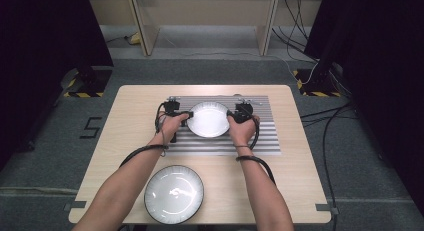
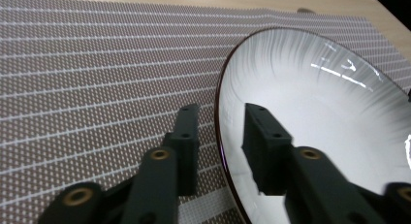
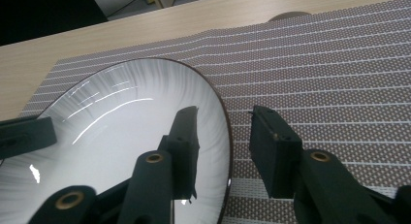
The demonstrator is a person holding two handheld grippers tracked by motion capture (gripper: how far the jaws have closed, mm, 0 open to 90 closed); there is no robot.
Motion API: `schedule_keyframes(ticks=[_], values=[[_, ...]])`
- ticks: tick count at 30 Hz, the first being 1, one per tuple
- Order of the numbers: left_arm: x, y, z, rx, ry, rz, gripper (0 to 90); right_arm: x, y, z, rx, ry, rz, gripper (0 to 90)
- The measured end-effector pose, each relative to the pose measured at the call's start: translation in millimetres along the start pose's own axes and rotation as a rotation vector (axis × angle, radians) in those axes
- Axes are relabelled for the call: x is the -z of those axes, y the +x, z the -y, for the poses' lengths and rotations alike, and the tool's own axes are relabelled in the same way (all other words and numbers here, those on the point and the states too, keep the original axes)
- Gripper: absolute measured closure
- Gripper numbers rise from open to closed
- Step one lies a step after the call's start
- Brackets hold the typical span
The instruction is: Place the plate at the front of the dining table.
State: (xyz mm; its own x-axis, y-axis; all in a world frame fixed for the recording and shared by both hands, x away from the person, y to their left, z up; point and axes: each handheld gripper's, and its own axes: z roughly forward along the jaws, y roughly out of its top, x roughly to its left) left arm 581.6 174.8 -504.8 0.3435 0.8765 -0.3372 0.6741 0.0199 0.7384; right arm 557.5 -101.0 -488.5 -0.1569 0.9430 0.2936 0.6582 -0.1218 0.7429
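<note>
A white plate with a dark rim lies on the striped placemat at the middle of the table. My left gripper is at the plate's left edge and my right gripper at its right edge. In the left gripper view the jaws of the left gripper stand apart astride the rim, one over the plate, one over the mat, with gaps on both sides. In the right gripper view the right gripper straddles the rim of the plate the same way, pads clear of it.
A second, larger white plate sits on the bare wooden table near its front edge, between the person's forearms. Cables trail from both grippers along the wrists. Dark curtains and stands flank the table beyond its sides.
</note>
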Motion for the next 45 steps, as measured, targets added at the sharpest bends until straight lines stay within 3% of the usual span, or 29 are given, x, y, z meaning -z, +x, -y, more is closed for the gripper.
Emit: schedule_keyframes(ticks=[6, 10, 17, 22, 35, 45], values=[[12.6, -1.1, -7.0, -0.052, -0.037, -0.020, 50.2, 7.6, -2.3, -1.8, 0.000, -0.017, -0.008, 53.5], [23.3, -0.4, -8.3, -0.054, -0.040, -0.016, 44.5, 15.7, -1.8, -1.2, -0.001, -0.005, -0.024, 51.2], [39.4, 6.2, 2.6, -0.051, -0.034, -0.002, 39.4, 30.6, -5.0, 1.4, -0.004, -0.012, -0.036, 49.7], [48.5, 10.2, 9.4, -0.030, -0.015, 0.040, 34.8, 38.4, -9.2, 7.9, -0.009, -0.010, -0.037, 48.8], [80.5, 2.4, 8.6, -0.111, -0.037, 0.079, 31.1, 62.2, -14.4, 16.4, 0.009, -0.020, -0.073, 47.3], [101.6, -0.1, 17.1, -0.137, -0.047, 0.107, 30.9, 82.0, -22.5, 23.8, 0.020, -0.017, -0.079, 46.3]])
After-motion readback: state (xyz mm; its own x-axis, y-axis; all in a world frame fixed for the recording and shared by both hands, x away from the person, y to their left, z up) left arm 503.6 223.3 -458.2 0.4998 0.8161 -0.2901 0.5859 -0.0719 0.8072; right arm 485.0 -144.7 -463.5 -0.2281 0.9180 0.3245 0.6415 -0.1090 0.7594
